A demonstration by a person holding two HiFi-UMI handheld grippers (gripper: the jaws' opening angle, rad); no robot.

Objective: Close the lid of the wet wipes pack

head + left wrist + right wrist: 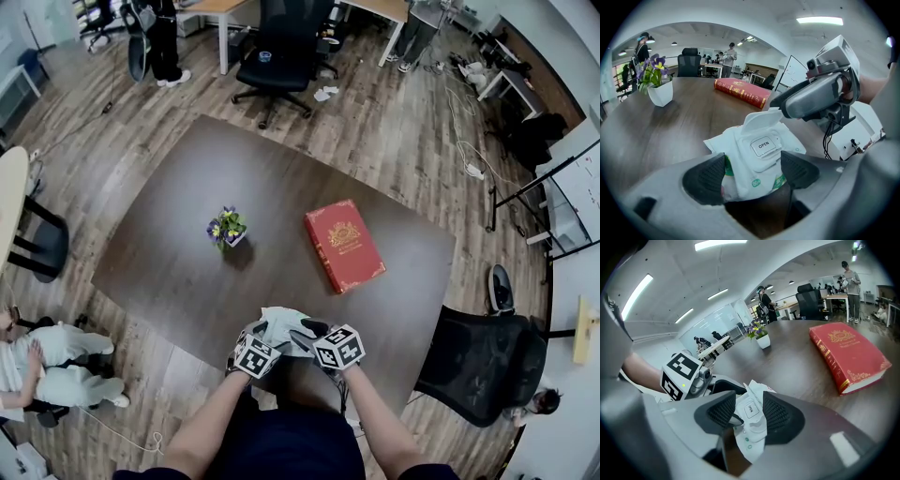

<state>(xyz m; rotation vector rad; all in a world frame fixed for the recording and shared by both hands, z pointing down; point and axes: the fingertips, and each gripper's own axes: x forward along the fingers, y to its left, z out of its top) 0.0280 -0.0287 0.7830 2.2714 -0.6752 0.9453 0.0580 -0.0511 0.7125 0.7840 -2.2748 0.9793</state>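
Note:
The white wet wipes pack [279, 322] lies at the near edge of the dark table [187, 253]. My left gripper [752, 174] is shut on the pack's near end [740, 161], one pad on each side. The pack's lid [761, 121] stands tilted up, above the "OPEN" label [764, 145]. My right gripper [781, 109] comes in from the right, its narrow jaws closed on the lid's free edge. In the right gripper view the label [750, 408] shows in the small gap of that gripper [751, 414].
A red book [343, 246] lies right of the table's centre, and a small flower pot [227, 229] stands to its left. A black office chair [478, 361] is at the table's right corner. People sit and stand around the room's edges.

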